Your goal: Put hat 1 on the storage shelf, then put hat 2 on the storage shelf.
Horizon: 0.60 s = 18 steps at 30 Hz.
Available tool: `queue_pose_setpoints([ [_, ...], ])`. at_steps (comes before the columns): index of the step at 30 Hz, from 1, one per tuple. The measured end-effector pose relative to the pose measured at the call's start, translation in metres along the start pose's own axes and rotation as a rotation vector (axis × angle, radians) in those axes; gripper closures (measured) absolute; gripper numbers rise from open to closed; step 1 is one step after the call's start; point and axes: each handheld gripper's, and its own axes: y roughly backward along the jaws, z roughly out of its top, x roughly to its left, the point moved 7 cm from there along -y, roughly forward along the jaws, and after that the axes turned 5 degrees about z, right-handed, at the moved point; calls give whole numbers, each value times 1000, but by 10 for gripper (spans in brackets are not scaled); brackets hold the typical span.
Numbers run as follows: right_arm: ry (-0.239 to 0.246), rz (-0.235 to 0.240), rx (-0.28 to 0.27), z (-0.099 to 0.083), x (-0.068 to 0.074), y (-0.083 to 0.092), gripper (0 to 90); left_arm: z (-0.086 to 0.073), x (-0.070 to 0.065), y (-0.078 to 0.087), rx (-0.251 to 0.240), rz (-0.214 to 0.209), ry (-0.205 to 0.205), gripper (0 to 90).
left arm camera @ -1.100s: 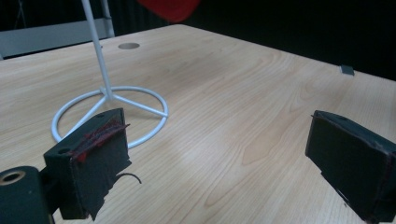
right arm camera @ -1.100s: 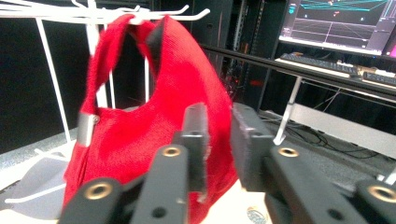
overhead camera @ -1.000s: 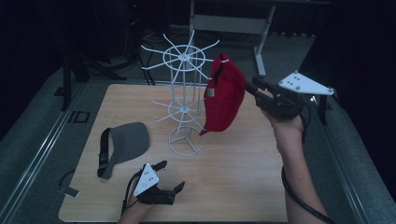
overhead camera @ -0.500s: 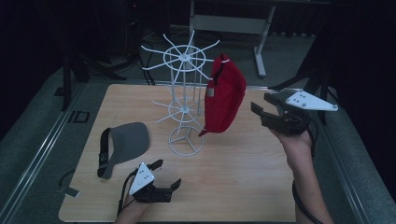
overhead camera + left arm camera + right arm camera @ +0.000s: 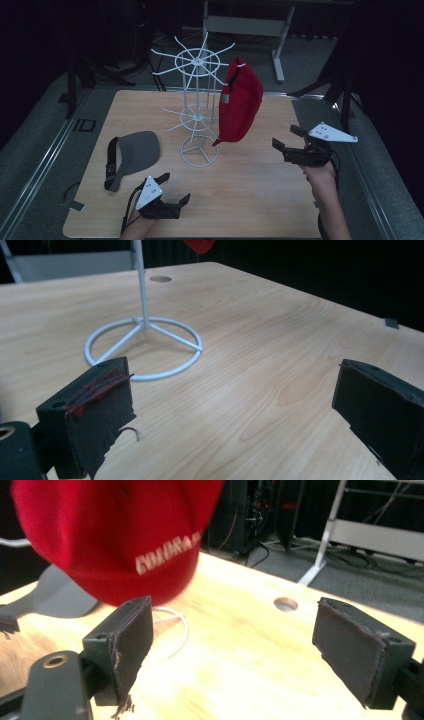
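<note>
A red cap (image 5: 241, 102) hangs from an arm of the white wire rack (image 5: 196, 112), which stands mid-table. A grey visor (image 5: 134, 152) lies flat at the left. My right gripper (image 5: 285, 136) hovers low to the right of the cap and apart from it. Its jaws have just been opening and are open, with nothing between them. In the right gripper view the red cap (image 5: 110, 530) hangs beyond the right gripper (image 5: 235, 625). My left gripper (image 5: 175, 187) rests open near the front edge. In the left gripper view the left gripper (image 5: 232, 375) faces the rack's ring base (image 5: 145, 322).
The wooden table (image 5: 260, 200) ends just right of my right hand and just behind my left. A round cable hole (image 5: 285, 604) sits in the tabletop. A metal desk frame (image 5: 250, 25) stands behind the table, with dark floor around.
My right gripper let go of the red cap, opened, and dropped down and to the right. The cap stays hanging on the rack. My left gripper has barely moved.
</note>
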Motion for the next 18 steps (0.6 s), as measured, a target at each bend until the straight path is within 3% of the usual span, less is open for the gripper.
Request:
queue_pose_setpoints([
  [5, -7, -34, 14, -31, -9, 4, 165, -3, 12, 5, 15, 29, 5, 34],
  [7, -8, -55, 43, -47, -12, 4, 164, -5, 17, 7, 16, 43, 6, 35],
  [11, -42, -52, 66, -74, -21, 2, 149, -10, 25, 11, 25, 52, 28, 35],
  [18, -60, -139, 121, -111, -40, 3, 149, -18, 35, 13, 52, 73, 36, 37],
])
